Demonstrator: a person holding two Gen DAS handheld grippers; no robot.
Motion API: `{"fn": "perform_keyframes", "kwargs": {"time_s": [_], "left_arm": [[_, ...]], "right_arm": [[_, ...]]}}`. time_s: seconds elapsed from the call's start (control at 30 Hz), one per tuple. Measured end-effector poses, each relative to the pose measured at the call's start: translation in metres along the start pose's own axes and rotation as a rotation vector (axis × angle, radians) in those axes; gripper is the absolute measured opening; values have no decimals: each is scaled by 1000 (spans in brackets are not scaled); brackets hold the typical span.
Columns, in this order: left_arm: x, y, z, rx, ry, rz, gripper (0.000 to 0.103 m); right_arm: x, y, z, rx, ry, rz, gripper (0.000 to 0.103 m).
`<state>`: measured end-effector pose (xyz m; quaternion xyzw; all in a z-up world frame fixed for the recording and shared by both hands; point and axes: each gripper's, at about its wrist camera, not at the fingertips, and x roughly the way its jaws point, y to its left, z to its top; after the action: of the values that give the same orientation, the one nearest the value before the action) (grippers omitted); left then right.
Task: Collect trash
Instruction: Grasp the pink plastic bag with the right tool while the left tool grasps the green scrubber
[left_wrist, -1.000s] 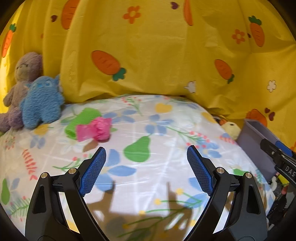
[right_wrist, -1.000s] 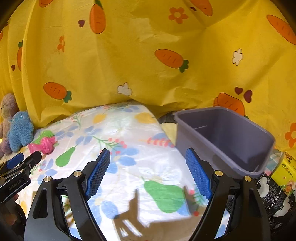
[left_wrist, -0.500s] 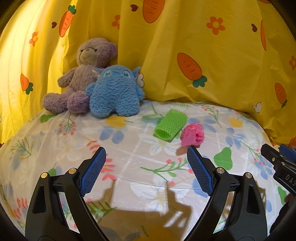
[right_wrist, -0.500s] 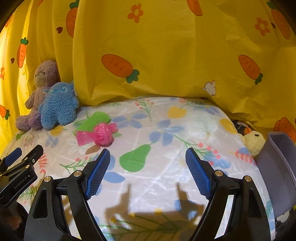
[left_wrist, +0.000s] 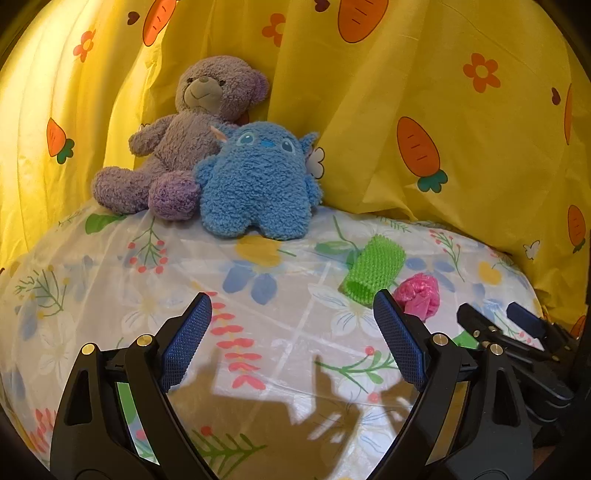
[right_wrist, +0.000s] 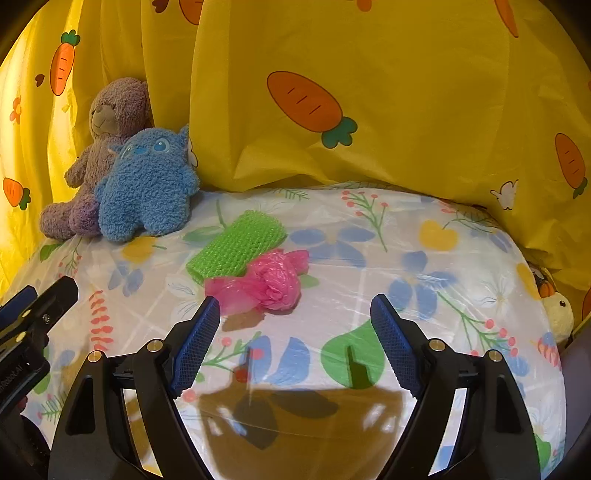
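A crumpled pink plastic bag (right_wrist: 271, 282) lies on the flowered table cover, touching a green foam net sleeve (right_wrist: 236, 245) just behind it. Both also show in the left wrist view, the bag (left_wrist: 417, 295) and the sleeve (left_wrist: 373, 269). My right gripper (right_wrist: 291, 332) is open and empty, with the bag just ahead of its left finger. My left gripper (left_wrist: 291, 332) is open and empty, with the sleeve and bag ahead of its right finger. Each gripper shows at the edge of the other's view.
A purple teddy bear (left_wrist: 184, 136) and a blue plush monster (left_wrist: 258, 181) sit at the back left against the yellow carrot curtain (right_wrist: 369, 110). A yellow chick toy (right_wrist: 559, 312) lies at the table's right edge.
Both grippers have swung left and moved closer to the trash. The grey bin has left the right wrist view. The bag and sleeve now lie nearer the right gripper.
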<state>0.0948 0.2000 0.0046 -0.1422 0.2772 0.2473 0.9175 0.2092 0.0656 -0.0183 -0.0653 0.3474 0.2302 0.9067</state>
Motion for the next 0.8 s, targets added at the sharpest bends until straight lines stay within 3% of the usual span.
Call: {"fn": "perform_keyframes", "kwargs": {"time_s": [0.2,0.3,0.4,0.47,0.53,0.8], "left_arm": [[6,0,23,-22,-10,-22,88],[17,-4,32,-12,-8,-52,88],[33,-7,37,-14,12,-92,88],[43,-12,37,-1,23,-113,88],[55,-19,37,21,37,-133,88],[94,-42,31,79,69,-201,88]], "right_arm": [[37,11,2,16,65,16,69],[50,14,2,22,97,35,57],[62,13,2,23,130,35,40],[67,8,0,25,143,36,21],[68,3,-3,21,143,39,12],[41,-28,-3,15,58,11,6]]}}
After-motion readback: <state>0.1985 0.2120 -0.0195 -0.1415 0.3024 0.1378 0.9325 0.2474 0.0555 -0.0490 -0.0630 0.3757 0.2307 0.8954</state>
